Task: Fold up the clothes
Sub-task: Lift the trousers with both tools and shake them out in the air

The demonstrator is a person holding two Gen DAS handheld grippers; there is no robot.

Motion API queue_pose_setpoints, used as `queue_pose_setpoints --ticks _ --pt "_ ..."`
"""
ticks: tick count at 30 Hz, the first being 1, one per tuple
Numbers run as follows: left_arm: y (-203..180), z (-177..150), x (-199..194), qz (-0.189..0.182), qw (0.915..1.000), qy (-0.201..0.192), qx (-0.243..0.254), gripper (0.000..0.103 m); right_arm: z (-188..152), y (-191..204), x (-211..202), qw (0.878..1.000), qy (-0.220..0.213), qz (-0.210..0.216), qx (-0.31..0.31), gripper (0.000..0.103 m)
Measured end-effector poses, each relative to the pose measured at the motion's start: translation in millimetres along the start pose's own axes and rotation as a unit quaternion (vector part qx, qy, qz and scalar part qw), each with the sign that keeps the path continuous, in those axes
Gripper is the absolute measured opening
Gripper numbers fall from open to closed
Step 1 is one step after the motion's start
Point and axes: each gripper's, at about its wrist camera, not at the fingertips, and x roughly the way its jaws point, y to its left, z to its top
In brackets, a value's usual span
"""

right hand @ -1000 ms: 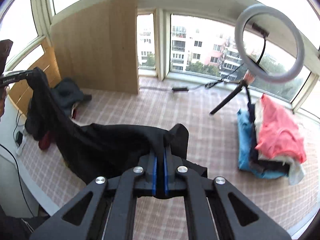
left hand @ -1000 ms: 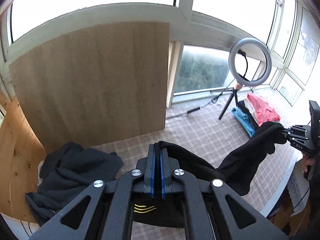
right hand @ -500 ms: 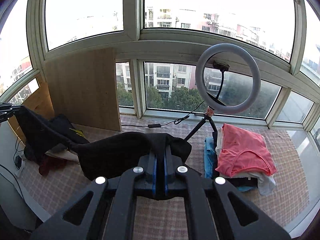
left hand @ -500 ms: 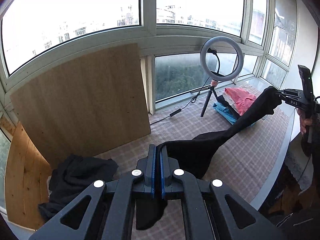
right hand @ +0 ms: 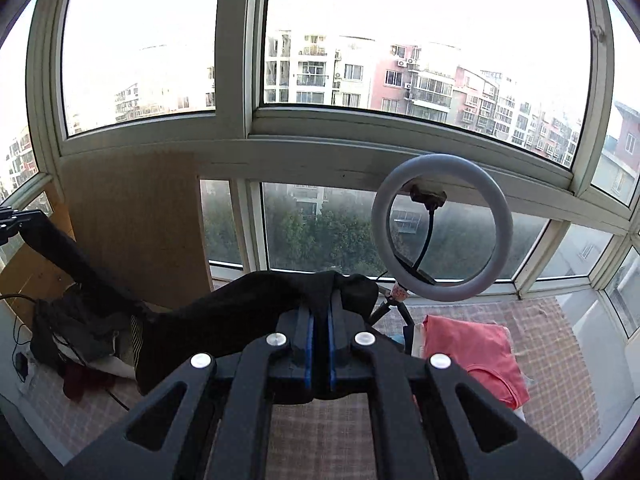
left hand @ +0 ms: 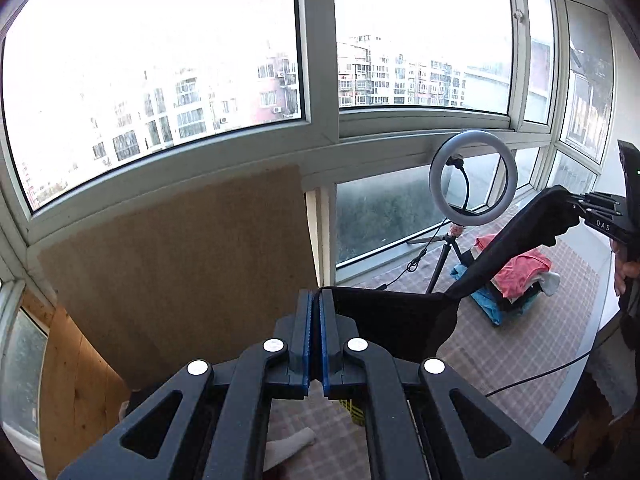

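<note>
Window bay behind, black garment [left hand: 400,320] held aloft between both grippers.
Its long axis ran from the left gripper [left hand: 314,320], bottom centre, to the right gripper [left hand: 576,206] at right edge; each pinched one end, jaws pressed on cloth. Dark, limp, sagging mid-span above the checked mat [left hand: 520,344], folded pile [left hand: 520,268] lower right.

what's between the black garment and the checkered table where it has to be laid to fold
Nothing visible. The black garment hangs stretched in the air between the left gripper and the right gripper, both jaws shut on it. The checkered table below it looks bare; the folded stack lies off to the right.
</note>
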Motion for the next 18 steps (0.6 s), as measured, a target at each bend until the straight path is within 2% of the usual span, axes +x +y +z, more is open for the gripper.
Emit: queue_pose_setpoints --ticks 5,7,12,15,18 --pt "-15.1 -20.4 -69.0 -0.029 0.9986 -0.039 0.023 0.003 -19.9 1.7 -83.2 0.998 -0.065 0.005 -0.011 0.005" --pt "-21.1 -24.1 -94.3 -0.028 0.9977 -0.055 0.03 0.003 -32.0 4.0 -113.3 0.996 -0.085 0.007 -0.011 0.005" --pt "-22.5 -18.1 -135.3 -0.045 0.9961 -0.072 0.026 0.001 -46.0 12.0 -170.6 0.992 -0.12 0.02 -0.007 0.005" --pt "-21.2 -11.6 -137.0 -0.04 0.9962 -0.073 0.025 0.0 -46.0 19.7 -176.1 0.993 -0.118 0.024 -0.016 0.005" --pt "-23.3 -17.6 -101.9 -0.031 0.9981 -0.046 0.029 0.0 -50.3 23.9 -146.0 0.996 -0.087 0.037 -0.01 0.005"
